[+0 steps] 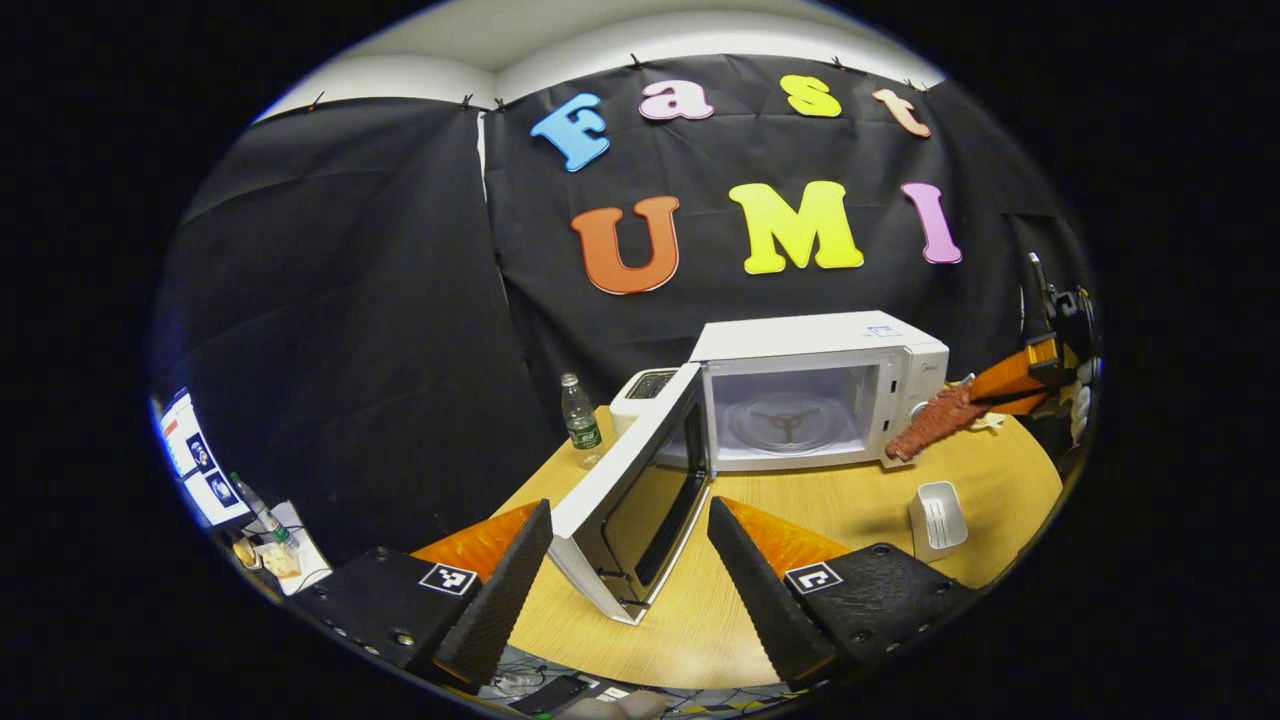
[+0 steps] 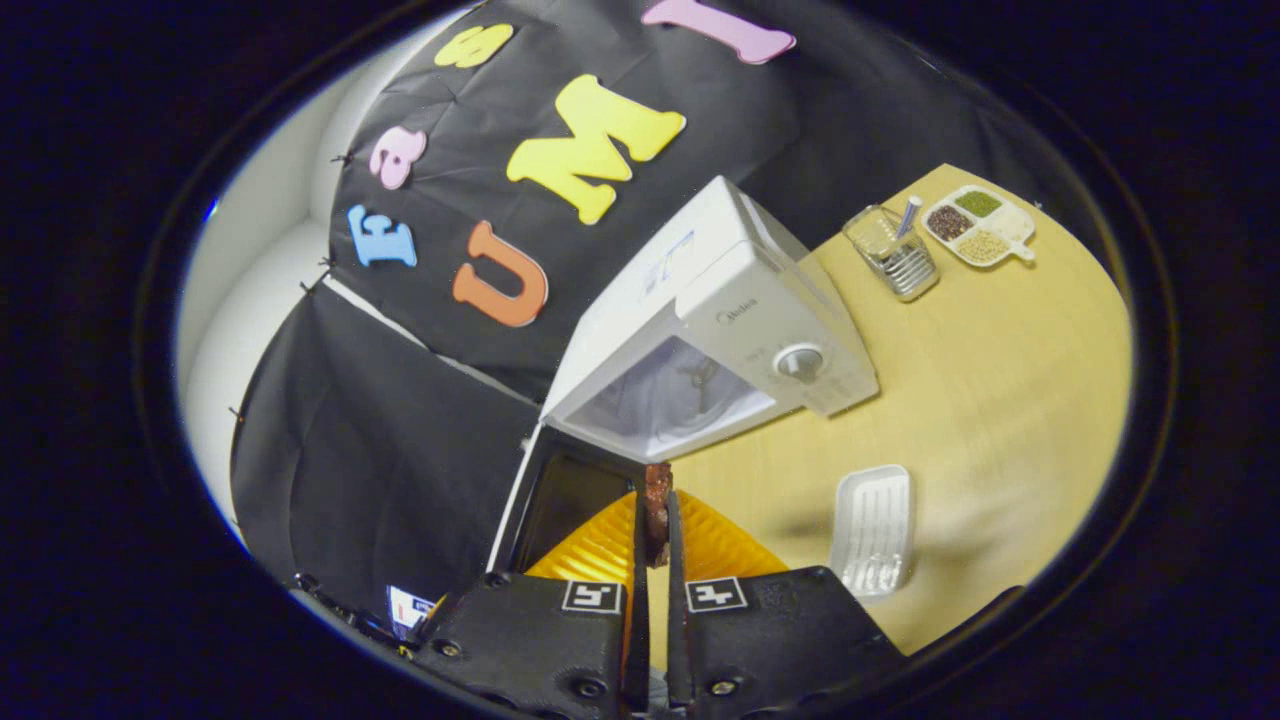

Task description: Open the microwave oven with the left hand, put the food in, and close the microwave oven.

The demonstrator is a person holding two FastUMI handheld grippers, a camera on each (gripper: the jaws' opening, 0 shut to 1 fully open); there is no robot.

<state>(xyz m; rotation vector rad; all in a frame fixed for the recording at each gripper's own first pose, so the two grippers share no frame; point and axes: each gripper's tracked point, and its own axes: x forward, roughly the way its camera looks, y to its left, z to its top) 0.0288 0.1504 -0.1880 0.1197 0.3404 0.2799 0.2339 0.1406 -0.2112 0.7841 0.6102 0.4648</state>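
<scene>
Right claw (image 2: 652, 520) clenched on the reddish-brown food (image 2: 657, 505), long axis pointing ahead toward the microwave oven (image 2: 745, 300) cavity just beyond. Left claw (image 1: 628, 560) released, fingers astride the swung-open door (image 1: 630, 500) edge. Likely next: food straight in, right side nearer.

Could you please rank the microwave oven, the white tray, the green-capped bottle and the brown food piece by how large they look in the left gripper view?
1. Microwave oven, clearly largest.
2. Brown food piece, held by the right gripper.
3. White tray and green-capped bottle look about alike; distance differs, so I won't rank them.
</scene>
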